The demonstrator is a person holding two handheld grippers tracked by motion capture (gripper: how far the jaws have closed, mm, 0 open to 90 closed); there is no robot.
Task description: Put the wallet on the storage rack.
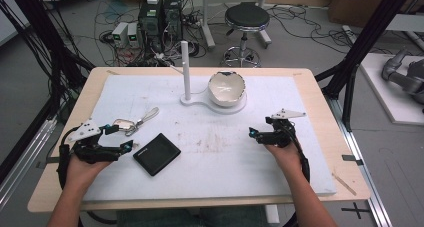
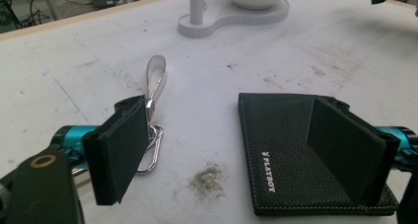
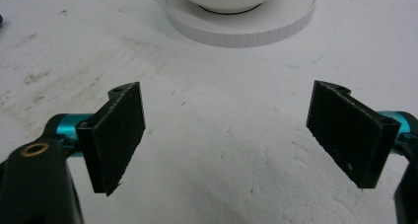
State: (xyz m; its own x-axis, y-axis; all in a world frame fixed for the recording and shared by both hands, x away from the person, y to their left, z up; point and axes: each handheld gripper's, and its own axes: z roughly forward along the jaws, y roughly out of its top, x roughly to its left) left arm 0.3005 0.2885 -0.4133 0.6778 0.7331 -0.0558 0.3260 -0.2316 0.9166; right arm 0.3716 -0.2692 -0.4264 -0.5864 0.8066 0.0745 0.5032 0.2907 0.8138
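A person sits at a white-padded table (image 1: 215, 162), holding a two-jaw gripper in each hand. Judged from how things lie, the work has barely begun — nothing is lifted or held.

The left gripper (image 1: 116, 138) rests at about 9 o'clock on the pad, its jaws spread wide with nothing between them. Just beside it, toward 3 o'clock, a black leather wallet (image 1: 156, 153) lies flat and closed; in the left gripper view the wallet (image 2: 300, 150) sits partly behind the right-hand jaw, not pinched. A metal key clip with a white strap (image 1: 134, 122) lies at 12 o'clock from that gripper, near the jaw tips.

The right gripper (image 1: 260, 133) rests at about 3 o'clock on the pad, jaws also wide apart over bare pad.

At 12 o'clock stand a white bowl (image 1: 226, 89) and an upright post on a shared white base (image 1: 200, 103). Picking up the wallet or clip — and any placing — seems still to come.
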